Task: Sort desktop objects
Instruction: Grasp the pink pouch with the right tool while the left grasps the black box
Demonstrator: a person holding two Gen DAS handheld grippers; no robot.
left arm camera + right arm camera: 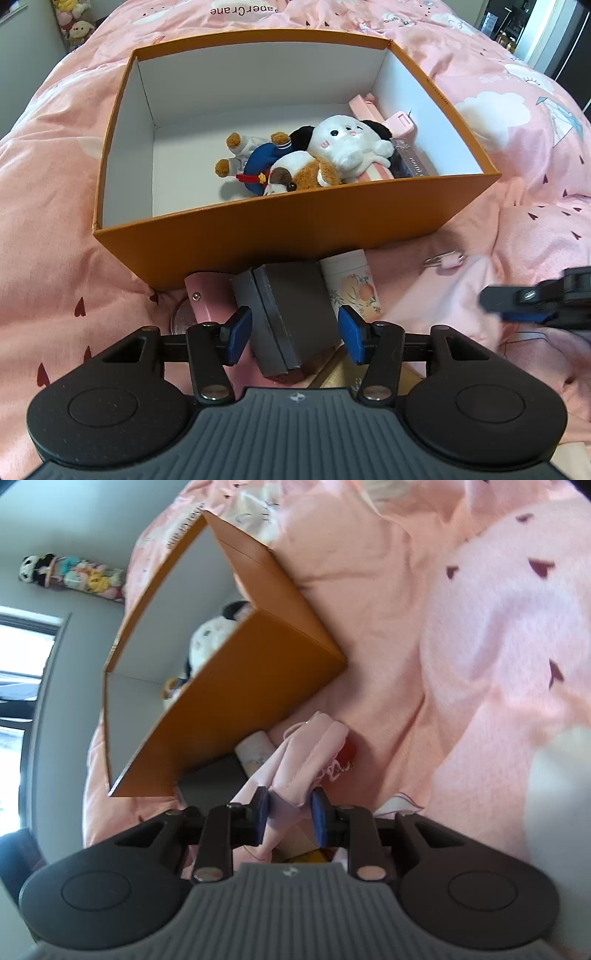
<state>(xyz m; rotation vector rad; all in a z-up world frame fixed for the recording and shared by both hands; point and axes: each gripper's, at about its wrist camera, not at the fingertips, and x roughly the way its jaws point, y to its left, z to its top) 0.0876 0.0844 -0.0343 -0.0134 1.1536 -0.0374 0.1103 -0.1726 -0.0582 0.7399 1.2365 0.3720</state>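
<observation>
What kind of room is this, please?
Most likely a bedroom: the orange box sits on a pink printed quilt, and plush toys hang by the wall.

The right gripper (517, 301) is blurred and cut off by the frame edge. The orange box (280, 229) hides part of the white tin (351, 280)

We see orange box (229, 236): matt cardboard outside, smooth white paper lining inside. Plush toys (325, 155) in box: fuzzy fabric. Bedspread (55, 184): soft pink cloth, printed, wrinkled. Grey case (291, 314) near box: matt, faintly grainy board. Pink pouch (314, 753): soft stitched cloth, creased. Left claw (293, 332): matt black plastic arms, blue rubbery pads, shiny metal rivets. We note ribbed grey plastic housing.
</observation>
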